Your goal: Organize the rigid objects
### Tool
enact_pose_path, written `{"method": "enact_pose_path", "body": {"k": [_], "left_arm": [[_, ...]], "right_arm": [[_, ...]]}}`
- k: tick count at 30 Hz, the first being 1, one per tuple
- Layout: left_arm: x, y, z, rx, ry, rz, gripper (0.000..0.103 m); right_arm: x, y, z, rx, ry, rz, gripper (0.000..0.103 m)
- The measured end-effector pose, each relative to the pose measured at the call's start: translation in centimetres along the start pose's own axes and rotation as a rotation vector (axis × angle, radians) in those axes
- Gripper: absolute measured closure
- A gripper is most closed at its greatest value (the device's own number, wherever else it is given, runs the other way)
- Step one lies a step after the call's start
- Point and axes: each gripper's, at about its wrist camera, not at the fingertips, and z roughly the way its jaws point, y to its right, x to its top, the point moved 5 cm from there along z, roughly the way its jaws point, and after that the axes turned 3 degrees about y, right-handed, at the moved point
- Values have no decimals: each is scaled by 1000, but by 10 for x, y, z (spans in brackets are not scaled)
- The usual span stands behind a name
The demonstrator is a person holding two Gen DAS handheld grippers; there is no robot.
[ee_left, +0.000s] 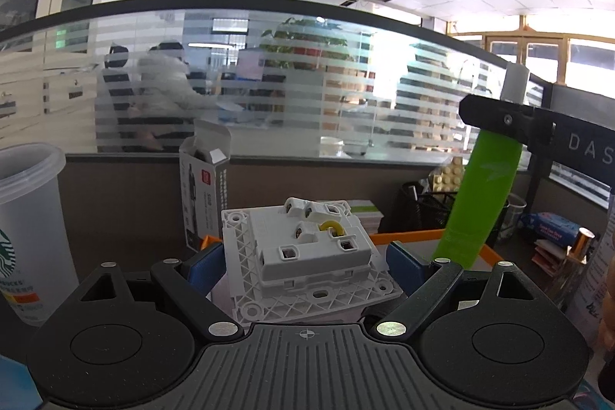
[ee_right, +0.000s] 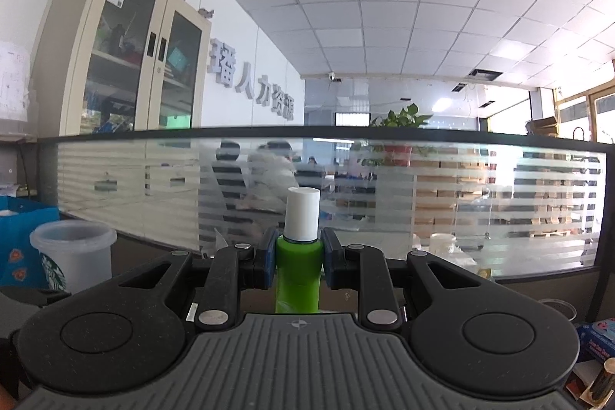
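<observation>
The right gripper (ee_right: 299,262) is clenching a green bottle (ee_right: 298,275) with a white cap upright above the surface, while the left gripper (ee_left: 303,266) is grasping a white wall socket (ee_left: 307,252), back side up, between its 2 blue pads.

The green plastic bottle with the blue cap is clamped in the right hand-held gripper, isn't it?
Not quite: the cap is white, not blue. The right wrist view shows the green plastic bottle with its white cap clamped in the right hand-held gripper.
</observation>
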Motion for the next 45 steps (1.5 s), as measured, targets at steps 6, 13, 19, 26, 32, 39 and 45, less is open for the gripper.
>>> {"method": "enact_pose_path", "body": {"k": [6, 13, 19, 26, 32, 39, 45], "left_arm": [[-5, -1, 8, 6, -28, 9, 12], [-10, -2, 16, 3, -54, 14, 12], [-15, -4, 22, 5, -78, 16, 12], [-18, -6, 27, 3, -99, 17, 12], [-20, -7, 31, 2, -113, 18, 12], [-21, -7, 36, 0, -132, 27, 12], [-23, -8, 38, -3, -142, 29, 12]], "right_arm": [[-8, 7, 4, -1, -30, 18, 81], [-18, 11, 10, -1, -66, 29, 82], [-26, 13, 14, -5, -98, 21, 81], [-36, 17, 17, -10, -130, 13, 81], [-39, 16, 21, -9, -146, 5, 81], [-41, 18, 24, -12, -175, -2, 81], [-38, 25, 22, 6, -164, 56, 81]]}}
